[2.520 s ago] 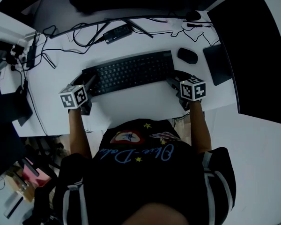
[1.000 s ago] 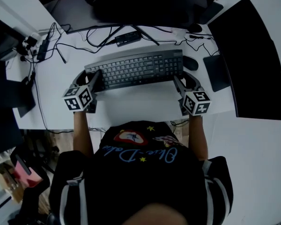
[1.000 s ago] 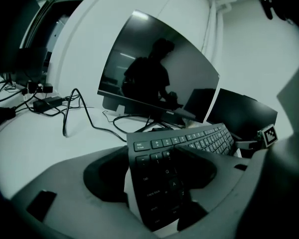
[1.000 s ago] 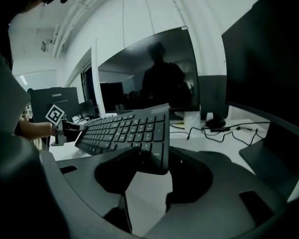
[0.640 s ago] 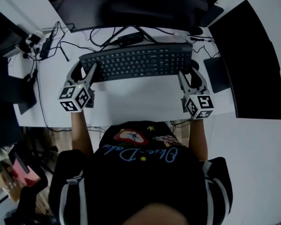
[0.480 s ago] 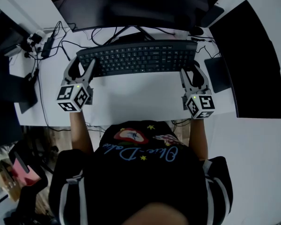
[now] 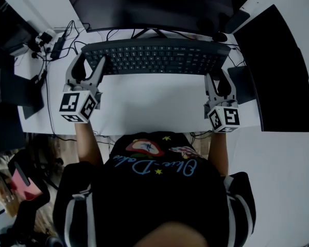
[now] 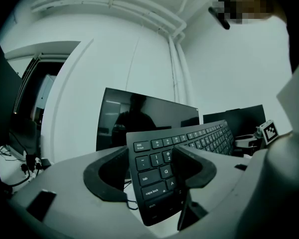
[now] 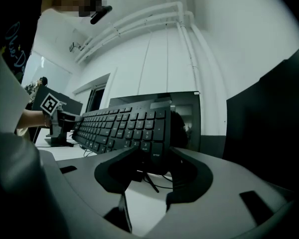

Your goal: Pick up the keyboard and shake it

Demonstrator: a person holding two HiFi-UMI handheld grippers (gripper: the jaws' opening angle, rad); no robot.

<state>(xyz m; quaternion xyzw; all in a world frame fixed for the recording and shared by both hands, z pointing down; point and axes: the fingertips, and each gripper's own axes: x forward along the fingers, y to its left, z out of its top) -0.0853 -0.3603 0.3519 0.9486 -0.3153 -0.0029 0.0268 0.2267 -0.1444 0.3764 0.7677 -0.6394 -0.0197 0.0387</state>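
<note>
Now the black keyboard (image 7: pixel 154 59) sits lifted off the white counter (image 7: pixel 149 107), its long axis running 9 to 3 o'clock. The left hand-held gripper (image 7: pixel 87 64) clamps its 9 o'clock end and the right hand-held gripper (image 7: pixel 218 79) clamps its 3 o'clock end, so both look equally placed for shaking.

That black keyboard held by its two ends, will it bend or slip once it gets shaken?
Probably stiff: the keyboard runs straight between the left claw and right claw, with no visible sag. Likely light for its size, being thin and flat. Slipping seems possible, since each claw pinches only a short end of smooth plastic.
</note>
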